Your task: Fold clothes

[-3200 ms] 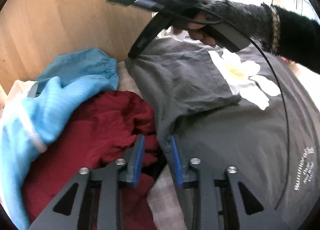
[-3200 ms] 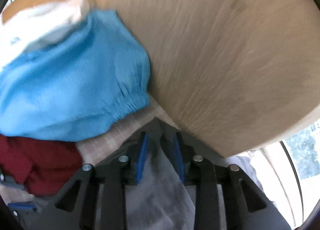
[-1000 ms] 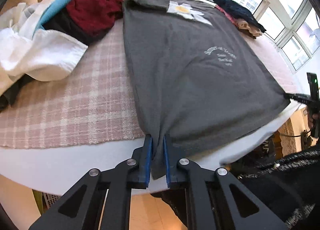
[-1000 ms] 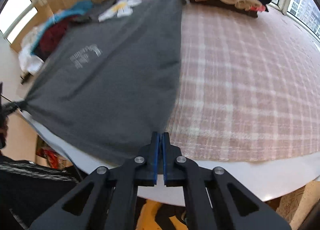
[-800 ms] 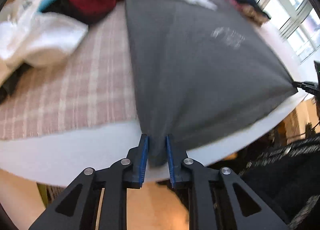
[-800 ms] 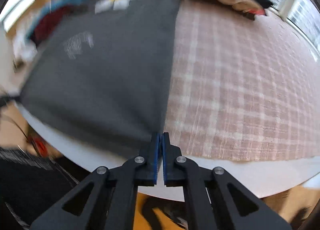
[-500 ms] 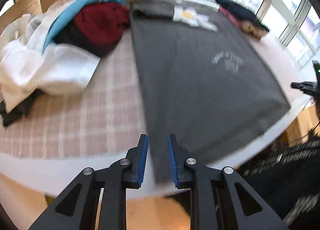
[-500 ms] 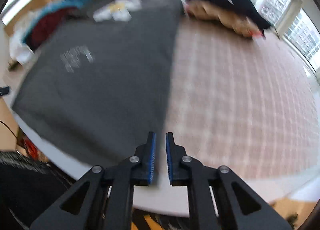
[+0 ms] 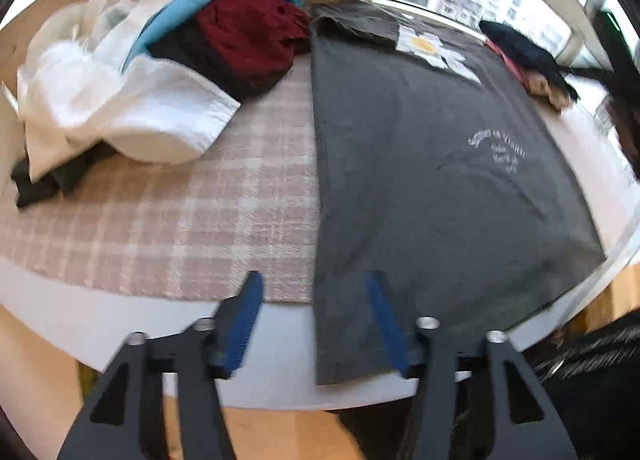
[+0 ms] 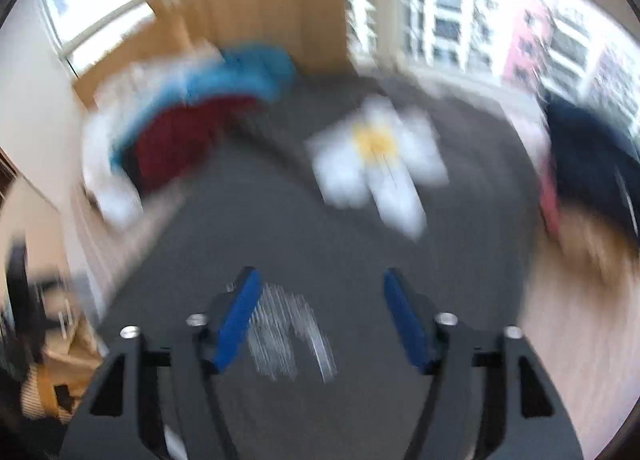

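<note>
A dark grey T-shirt [image 9: 420, 163] with a white daisy print lies flat along the pink plaid table, its hem hanging over the near white edge. My left gripper [image 9: 314, 300] hovers at that hem corner; its jaws are opening and the blue pads touch no cloth. In the blurred right wrist view the same grey T-shirt [image 10: 320, 236] fills the middle, with the daisy [image 10: 376, 163] ahead. My right gripper [image 10: 322, 296] hangs above the shirt's small white lettering, jaws opening with nothing between them.
A heap of unfolded clothes [image 9: 168, 59], white, blue, dark red and black, sits at the far left of the plaid tablecloth [image 9: 200, 219]. Folded dark and tan garments [image 9: 532, 63] lie at the far right by the window. A person's dark sleeve [image 9: 592, 360] shows bottom right.
Both grippers let go of the shirt's hem corners and spread their jaws. The right gripper swung from the right hem corner in over the middle of the shirt. The hem dropped onto the table edge.
</note>
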Demonstrator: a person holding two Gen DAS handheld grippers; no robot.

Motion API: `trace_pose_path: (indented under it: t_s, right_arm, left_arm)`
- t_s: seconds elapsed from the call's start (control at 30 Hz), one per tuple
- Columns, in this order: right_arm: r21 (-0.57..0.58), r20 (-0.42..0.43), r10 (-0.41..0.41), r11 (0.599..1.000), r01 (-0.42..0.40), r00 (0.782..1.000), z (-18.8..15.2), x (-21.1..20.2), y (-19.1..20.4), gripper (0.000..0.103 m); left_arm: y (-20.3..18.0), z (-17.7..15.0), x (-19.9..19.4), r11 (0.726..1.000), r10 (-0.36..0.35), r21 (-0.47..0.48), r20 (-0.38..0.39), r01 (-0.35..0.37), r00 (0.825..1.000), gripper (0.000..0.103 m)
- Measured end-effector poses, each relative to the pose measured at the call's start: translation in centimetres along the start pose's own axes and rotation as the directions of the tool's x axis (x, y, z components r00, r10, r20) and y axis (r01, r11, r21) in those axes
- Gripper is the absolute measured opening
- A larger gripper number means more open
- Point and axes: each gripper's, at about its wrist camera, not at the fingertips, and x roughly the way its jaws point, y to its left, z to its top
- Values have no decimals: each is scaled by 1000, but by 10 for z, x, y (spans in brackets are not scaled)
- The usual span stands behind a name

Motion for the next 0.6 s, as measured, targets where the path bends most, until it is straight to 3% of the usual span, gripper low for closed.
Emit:
trace_pose_path:
  t_s: [0.1, 0.27, 0.47, 0.6]
  right_arm:
    - [-55, 28, 15, 998, -14, 1000, 86, 61, 33, 65]
    - [12, -112, -4, 1000, 5, 994, 169, 173, 66, 53]
    - [5, -230, -118, 992, 123, 966, 194, 257, 85, 53]
    - [65, -294, -160, 980, 187, 942, 190, 280, 78, 53]
  left_arm:
    - [-7, 0, 14, 1000, 4, 3, -16, -4, 1000, 55]
    - [-8, 2, 32, 997, -51, -53, -31, 49, 998, 55]
    - [-1, -2, 30, 993, -75, -89, -19, 74, 997, 55]
    - [-1, -2, 29, 994, -78, -78, -24, 76, 997, 55]
